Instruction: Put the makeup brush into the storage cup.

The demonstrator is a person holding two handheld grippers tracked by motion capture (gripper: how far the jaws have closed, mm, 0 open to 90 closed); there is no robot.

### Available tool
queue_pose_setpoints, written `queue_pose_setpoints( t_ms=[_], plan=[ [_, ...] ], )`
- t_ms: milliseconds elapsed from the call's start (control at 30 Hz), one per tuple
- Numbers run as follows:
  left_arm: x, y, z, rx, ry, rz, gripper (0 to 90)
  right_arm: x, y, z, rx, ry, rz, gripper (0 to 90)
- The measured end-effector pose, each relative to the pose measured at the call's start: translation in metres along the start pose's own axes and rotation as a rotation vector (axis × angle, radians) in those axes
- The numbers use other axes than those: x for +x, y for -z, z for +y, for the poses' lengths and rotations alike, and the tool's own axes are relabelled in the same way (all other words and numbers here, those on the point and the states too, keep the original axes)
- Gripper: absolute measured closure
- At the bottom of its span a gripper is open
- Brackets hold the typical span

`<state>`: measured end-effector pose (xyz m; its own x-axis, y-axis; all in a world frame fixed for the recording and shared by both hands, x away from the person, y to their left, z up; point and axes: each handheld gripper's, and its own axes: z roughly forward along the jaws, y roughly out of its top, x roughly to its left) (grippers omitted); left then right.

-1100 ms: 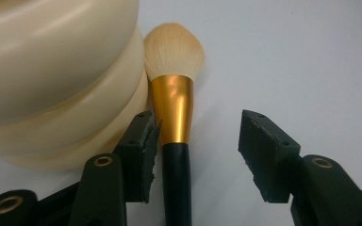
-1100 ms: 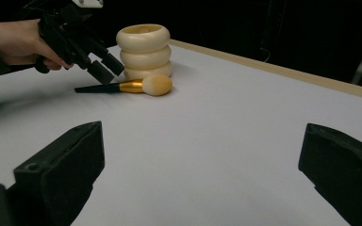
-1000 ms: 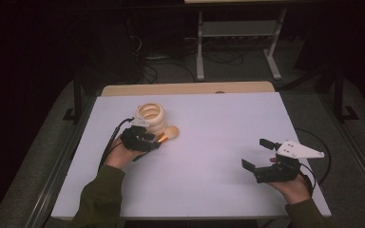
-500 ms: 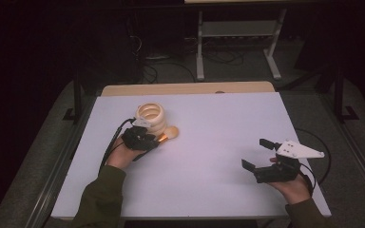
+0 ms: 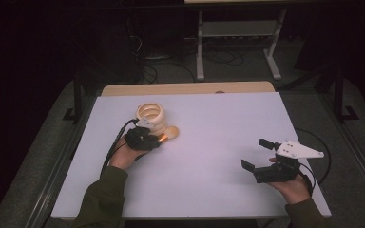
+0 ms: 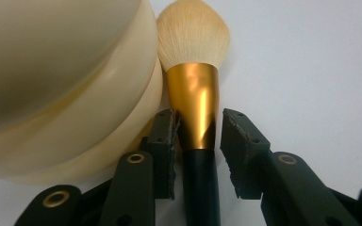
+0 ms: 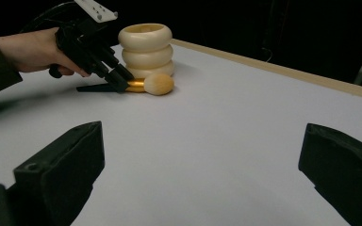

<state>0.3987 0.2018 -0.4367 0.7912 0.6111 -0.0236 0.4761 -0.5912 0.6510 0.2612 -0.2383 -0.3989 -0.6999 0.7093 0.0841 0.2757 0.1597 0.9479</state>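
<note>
Nothing has shifted in the past second: the left gripper (image 6: 198, 136) brackets the makeup brush (image 6: 195, 89) beside the ringed cream holder (image 5: 151, 116), jaws narrow but not yet clamped. The right gripper (image 5: 261, 154) waits wide open at the near right, so the pickup looks about to begin.

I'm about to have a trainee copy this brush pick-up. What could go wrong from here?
1. The left gripper straddles the makeup brush at its gold ferrule, with a gap at one jaw; the smooth metal may slip as they close.
2. The brush lies right beside the cream ribbed holder, so the near jaw could nudge or tip it.
3. The right gripper hangs open, far from the holder, so nothing steadies it.
</note>
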Motion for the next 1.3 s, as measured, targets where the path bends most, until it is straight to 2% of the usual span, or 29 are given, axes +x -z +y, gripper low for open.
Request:
queue_pose_setpoints(
  t_ms=[33,67,367,467,767,900,1067,1300],
  plan=[
    [0.000,-0.001,0.000,-0.001,-0.002,0.000,66.0,0.000,0.000,0.000,0.002,0.000,0.000,0.3],
    [-0.001,-0.002,0.000,-0.012,0.015,-0.004,66.0,0.000,0.000,0.000,0.005,-0.006,0.001,0.3],
    [-0.003,-0.003,0.004,-0.008,-0.005,-0.004,66.0,0.000,0.000,0.000,0.006,-0.005,0.000,0.2],
    [-0.005,-0.004,0.006,-0.011,0.001,-0.008,65.7,-0.001,0.000,0.000,0.006,-0.001,0.000,0.3],
    [-0.009,-0.008,0.010,0.004,-0.028,-0.010,64.8,-0.001,-0.001,0.000,0.004,0.006,0.000,0.3],
    [-0.011,-0.011,0.011,0.003,-0.017,-0.015,64.5,-0.001,-0.001,0.000,0.003,0.004,0.000,0.3],
    [-0.014,-0.014,0.014,0.010,-0.042,-0.014,64.7,-0.001,-0.001,0.000,0.004,0.007,0.000,0.3],
    [-0.015,-0.017,0.014,0.017,-0.034,-0.019,64.8,-0.001,-0.001,0.000,0.004,0.005,0.001,0.2]
  ],
)
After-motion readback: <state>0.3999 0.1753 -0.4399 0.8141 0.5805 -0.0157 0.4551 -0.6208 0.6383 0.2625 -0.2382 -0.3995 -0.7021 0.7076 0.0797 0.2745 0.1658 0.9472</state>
